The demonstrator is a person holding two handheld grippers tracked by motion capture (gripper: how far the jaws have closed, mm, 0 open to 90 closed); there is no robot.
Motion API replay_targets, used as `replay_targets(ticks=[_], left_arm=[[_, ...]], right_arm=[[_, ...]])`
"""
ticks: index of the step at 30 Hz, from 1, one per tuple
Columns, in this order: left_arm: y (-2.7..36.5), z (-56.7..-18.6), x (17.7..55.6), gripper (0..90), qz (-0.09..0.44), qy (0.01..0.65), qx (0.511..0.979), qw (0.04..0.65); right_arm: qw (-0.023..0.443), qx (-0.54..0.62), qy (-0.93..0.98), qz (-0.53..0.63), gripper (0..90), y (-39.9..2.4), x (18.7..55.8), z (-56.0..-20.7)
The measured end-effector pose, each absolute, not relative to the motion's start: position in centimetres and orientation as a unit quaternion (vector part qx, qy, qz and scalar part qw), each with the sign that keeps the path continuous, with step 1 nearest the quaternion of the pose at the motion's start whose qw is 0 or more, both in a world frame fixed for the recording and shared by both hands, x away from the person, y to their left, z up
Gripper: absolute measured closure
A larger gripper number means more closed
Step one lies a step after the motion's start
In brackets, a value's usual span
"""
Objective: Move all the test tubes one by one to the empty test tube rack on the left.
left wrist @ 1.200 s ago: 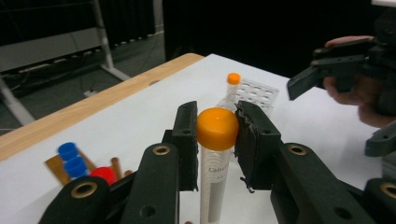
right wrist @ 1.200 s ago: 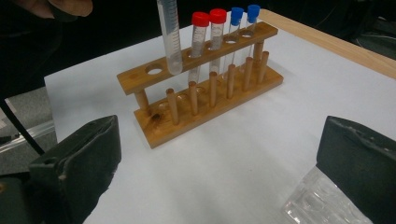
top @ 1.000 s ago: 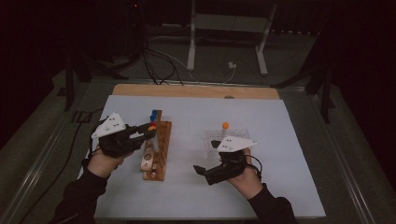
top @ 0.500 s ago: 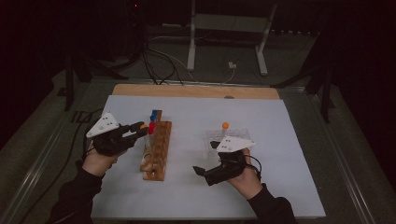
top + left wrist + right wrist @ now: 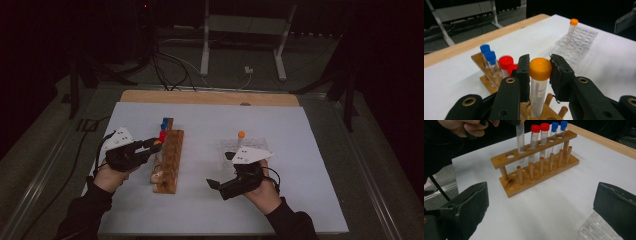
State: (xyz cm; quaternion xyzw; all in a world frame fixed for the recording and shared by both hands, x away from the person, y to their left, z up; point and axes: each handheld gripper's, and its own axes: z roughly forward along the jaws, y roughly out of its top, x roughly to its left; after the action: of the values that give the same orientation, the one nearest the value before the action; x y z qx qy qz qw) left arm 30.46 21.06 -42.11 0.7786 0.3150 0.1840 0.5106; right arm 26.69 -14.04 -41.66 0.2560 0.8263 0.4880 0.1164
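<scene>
Here, plainly, with the wooden rack as the landmark:

Rack: the wooden rack [image 5: 534, 162] has a flat base, a top bar with round holes, and a row of round pegs along its front.
Held tube: a clear plastic tube with a rounded orange cap [image 5: 539, 85], upright, its lower end down through a hole of the rack.
Left gripper: the left gripper [image 5: 539, 75] has matte black jaws clenched on the tube just under the cap, the rough pad on one side frayed at its edge.
Right gripper: the right gripper [image 5: 541, 212] sits well apart from the rack, its blocky dark jaws spread wide with bare table between them.
Other tubes: two red-capped tubes [image 5: 537, 137] and two blue-capped tubes [image 5: 557, 131] stand in the rack's holes past the held one.
Clear tray: a see-through plastic tray [image 5: 240, 150] lies well to the right of the rack, one orange-capped tube [image 5: 572, 28] upright in it.
Table: the white table top [image 5: 280, 125] is smooth, with a pale wooden strip at the far edge.
</scene>
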Motion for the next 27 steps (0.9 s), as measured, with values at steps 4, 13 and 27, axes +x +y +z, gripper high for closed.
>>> replay_targets(ticks=[4,13,27], left_arm=[[21.1,-42.7,30.6,71.7,0.179,0.32,0.777,0.511],[21.1,-44.0,30.7,71.7,0.168,0.327,0.787,0.495],[20.9,-44.6,30.7,71.6,0.168,0.325,0.795,0.484]], right_arm=[[0.114,0.256,0.827,0.487,0.2,-14.1,26.7,-41.6],[0.115,0.255,0.828,0.487,0.2,-14.1,26.7,-41.6],[0.114,0.25,0.832,0.483,0.2,-14.0,26.6,-41.6]])
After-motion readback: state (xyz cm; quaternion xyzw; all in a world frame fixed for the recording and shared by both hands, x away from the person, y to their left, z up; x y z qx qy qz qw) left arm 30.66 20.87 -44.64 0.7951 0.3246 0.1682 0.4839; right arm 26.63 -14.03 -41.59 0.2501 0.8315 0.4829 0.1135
